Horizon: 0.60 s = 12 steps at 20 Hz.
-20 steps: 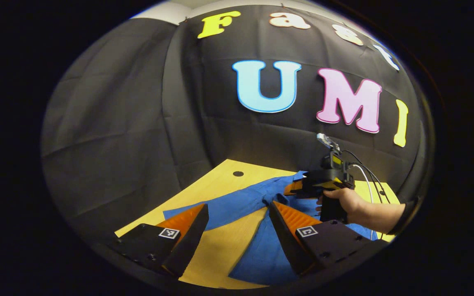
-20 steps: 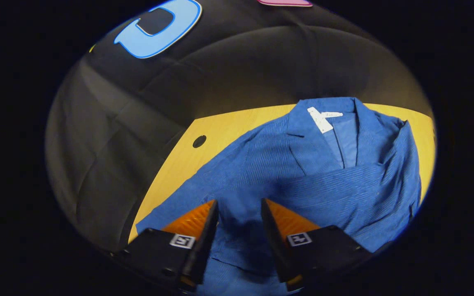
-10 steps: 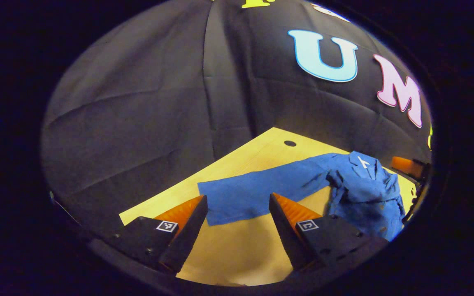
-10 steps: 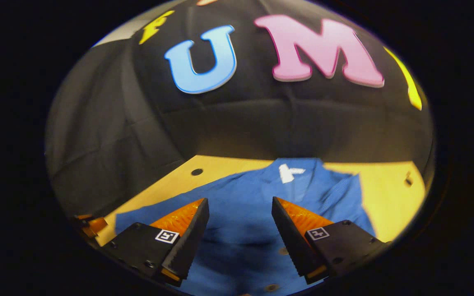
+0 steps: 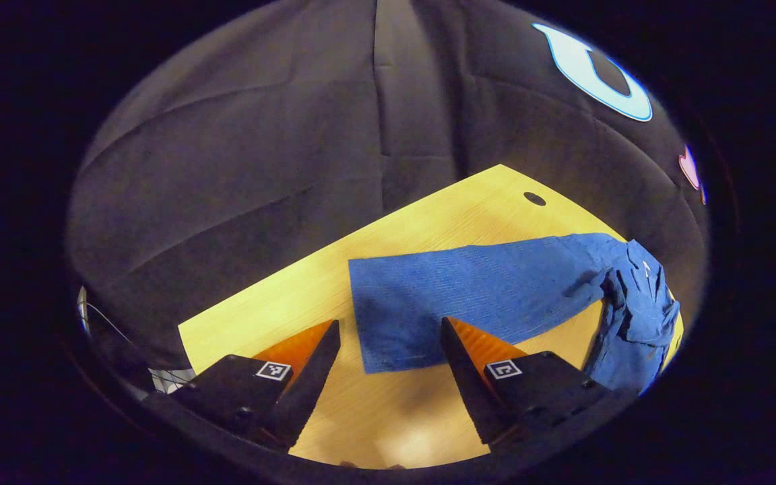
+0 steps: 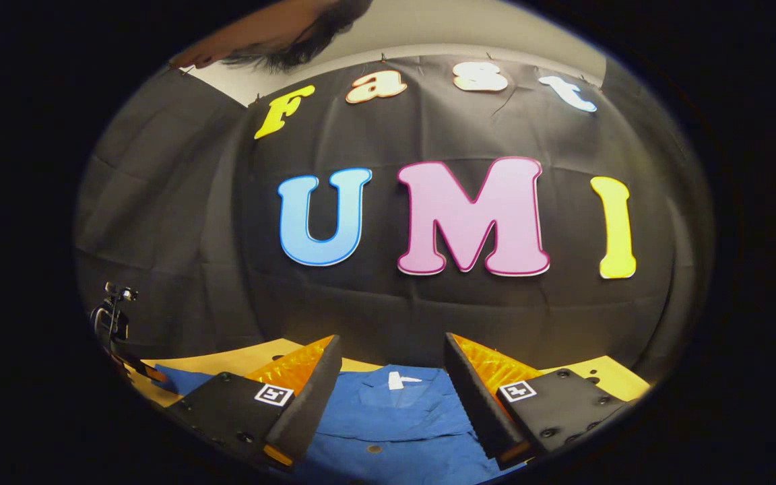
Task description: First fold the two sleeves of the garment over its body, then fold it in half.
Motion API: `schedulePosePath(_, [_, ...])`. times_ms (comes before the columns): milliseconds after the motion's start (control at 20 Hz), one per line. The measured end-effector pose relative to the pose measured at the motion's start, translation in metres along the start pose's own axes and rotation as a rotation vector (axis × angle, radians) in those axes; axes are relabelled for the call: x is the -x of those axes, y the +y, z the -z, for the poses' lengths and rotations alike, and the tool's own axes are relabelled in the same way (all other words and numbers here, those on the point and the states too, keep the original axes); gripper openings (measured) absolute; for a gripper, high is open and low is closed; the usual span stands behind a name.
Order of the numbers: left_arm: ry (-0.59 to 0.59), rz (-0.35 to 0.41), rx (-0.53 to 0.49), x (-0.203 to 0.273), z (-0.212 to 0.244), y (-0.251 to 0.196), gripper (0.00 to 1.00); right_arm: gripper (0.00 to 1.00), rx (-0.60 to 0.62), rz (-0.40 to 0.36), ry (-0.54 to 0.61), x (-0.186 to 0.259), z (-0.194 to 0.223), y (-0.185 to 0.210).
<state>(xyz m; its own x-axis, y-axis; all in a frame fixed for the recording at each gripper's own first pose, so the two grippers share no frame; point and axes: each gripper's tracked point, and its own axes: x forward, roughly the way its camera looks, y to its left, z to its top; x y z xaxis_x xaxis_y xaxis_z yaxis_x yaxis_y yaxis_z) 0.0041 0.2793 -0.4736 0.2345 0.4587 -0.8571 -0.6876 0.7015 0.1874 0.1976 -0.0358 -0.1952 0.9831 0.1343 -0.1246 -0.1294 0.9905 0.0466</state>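
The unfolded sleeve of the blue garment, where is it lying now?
In the left gripper view the sleeve lies flat on the wooden table, stretched out leftward from the garment's body, with its cuff end between the open left gripper's fingers.

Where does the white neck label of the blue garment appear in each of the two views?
Left gripper view: the white neck label is a tiny mark at far right, on the bunched body.
Right gripper view: bottom centre, between the open jaws.
Shared landmark: the blue garment on the yellow table.

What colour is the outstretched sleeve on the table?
Blue, with a fine ribbed texture; the sleeve shows best in the left gripper view.
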Motion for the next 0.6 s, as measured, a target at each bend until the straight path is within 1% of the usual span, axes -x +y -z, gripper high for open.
schedulePosePath(50, [0.037, -0.017, -0.017, -0.003, 0.006, 0.002, 0.88, 0.87, -0.006, 0.0, 0.02, 0.004, 0.003, 0.0])
schedulePosePath(100, [0.05, -0.046, -0.028, 0.004, 0.005, 0.005, 0.88, 0.87, -0.006, 0.004, 0.04, 0.004, 0.011, -0.012])
schedulePosePath(150, [0.033, -0.049, -0.036, -0.001, 0.002, 0.005, 0.88, 0.95, 0.006, 0.019, 0.047, 0.004, 0.019, -0.025])
schedulePosePath(200, [0.051, -0.058, -0.022, -0.002, 0.005, 0.003, 0.87, 0.89, 0.023, 0.046, 0.047, -0.002, 0.025, -0.046])
schedulePosePath(250, [0.048, -0.063, -0.008, -0.003, 0.002, 0.004, 0.85, 0.92, 0.039, 0.075, 0.05, -0.003, 0.027, -0.059])
schedulePosePath(300, [0.05, -0.068, 0.001, -0.004, 0.002, 0.004, 0.85, 0.98, 0.046, 0.102, 0.048, -0.004, 0.027, -0.069])
schedulePosePath(350, [0.058, -0.073, 0.0, -0.001, 0.0, 0.003, 0.85, 0.99, 0.04, 0.125, 0.04, -0.005, 0.026, -0.08])
schedulePosePath(400, [0.072, -0.062, 0.0, -0.003, 0.002, 0.001, 0.84, 0.93, 0.023, 0.141, 0.033, -0.007, 0.026, -0.09])
schedulePosePath(450, [0.084, -0.051, -0.003, -0.002, 0.0, -0.002, 0.79, 0.98, 0.002, 0.154, 0.034, -0.007, 0.027, -0.097])
schedulePosePath(500, [0.09, -0.045, 0.0, -0.006, -0.001, -0.007, 0.66, 0.94, -0.02, 0.166, 0.041, -0.006, 0.03, -0.105])
schedulePosePath(550, [0.081, -0.021, 0.004, -0.008, -0.005, -0.014, 0.51, 0.98, -0.037, 0.177, 0.056, -0.005, 0.035, -0.112])
schedulePosePath(600, [0.073, -0.004, 0.034, -0.01, -0.005, -0.02, 0.34, 0.98, -0.044, 0.192, 0.073, -0.005, 0.041, -0.12])
